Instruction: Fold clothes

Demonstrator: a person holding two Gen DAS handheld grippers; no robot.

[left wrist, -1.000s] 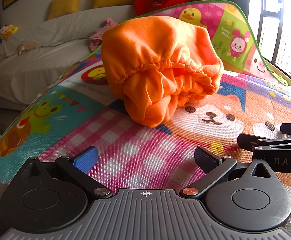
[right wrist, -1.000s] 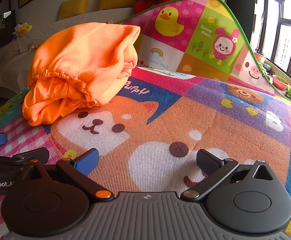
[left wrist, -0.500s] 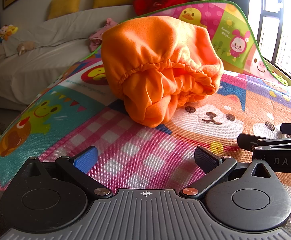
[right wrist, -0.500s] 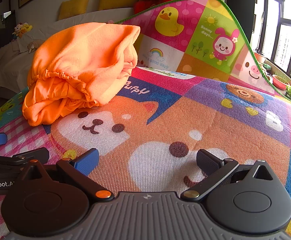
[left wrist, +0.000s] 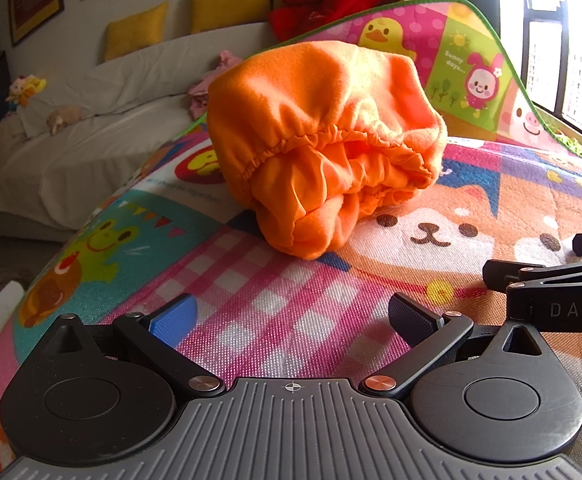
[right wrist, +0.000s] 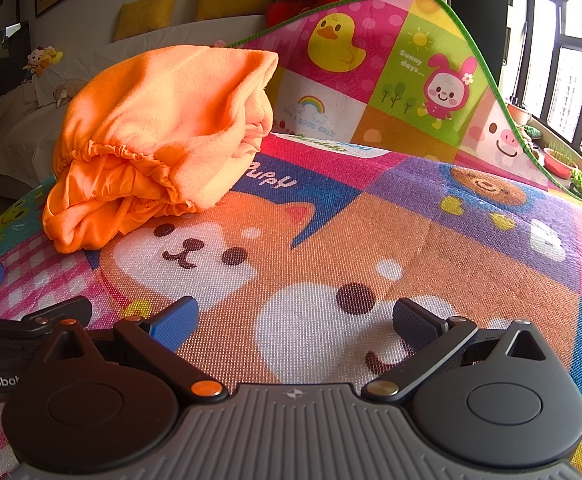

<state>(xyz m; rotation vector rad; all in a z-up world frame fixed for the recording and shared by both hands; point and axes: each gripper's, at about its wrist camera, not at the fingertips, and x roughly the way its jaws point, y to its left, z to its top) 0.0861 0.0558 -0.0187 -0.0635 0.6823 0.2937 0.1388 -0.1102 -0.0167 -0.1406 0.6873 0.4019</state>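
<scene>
An orange fleece garment [left wrist: 323, 140] with an elastic hem lies bunched in a heap on the cartoon play mat [left wrist: 275, 304]. It also shows in the right wrist view [right wrist: 159, 136], at the upper left. My left gripper [left wrist: 291, 316] is open and empty, low over the mat, a short way in front of the heap. My right gripper [right wrist: 295, 320] is open and empty, to the right of the left one, over the bear print. Each gripper shows at the edge of the other's view.
The mat's far edge [right wrist: 411, 40] is curled upward behind the garment. A sofa with a grey cover [left wrist: 91, 128], yellow cushions and a red item stands behind. Windows and potted plants [right wrist: 563, 160] are on the right.
</scene>
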